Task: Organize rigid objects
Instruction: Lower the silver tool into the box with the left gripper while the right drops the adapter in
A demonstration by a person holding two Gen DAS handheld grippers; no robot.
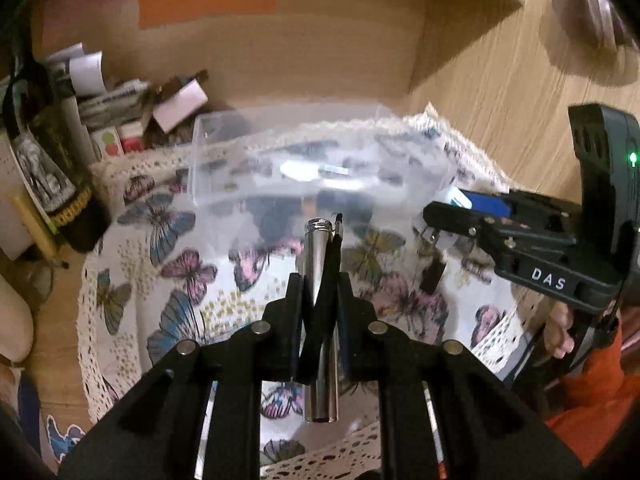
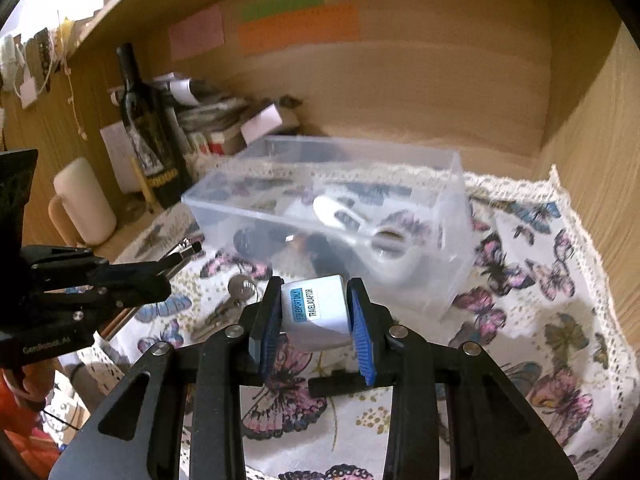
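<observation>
A: Left tool (image 1: pixel 320 280): clamped on a slim silver metal cylinder (image 1: pixel 318 256), threaded cap end up, a dark strap beside it; centre of frame, above the butterfly cloth (image 1: pixel 180 280).

B: Right tool (image 2: pixel 316 316): clenched on a white cube adaptor (image 2: pixel 316 314), labelled "TRAVEL ADAPTOR"; centre, just before the clear plastic box (image 2: pixel 224 204).

A: Keys (image 2: pixel 236 296): lying on the cloth, left of the adaptor.

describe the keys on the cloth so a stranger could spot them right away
Find the clear plastic box on the butterfly cloth. In front of its near left corner lie the keys, loose on the cloth. They are the only thing there that neither gripper holds.
</observation>
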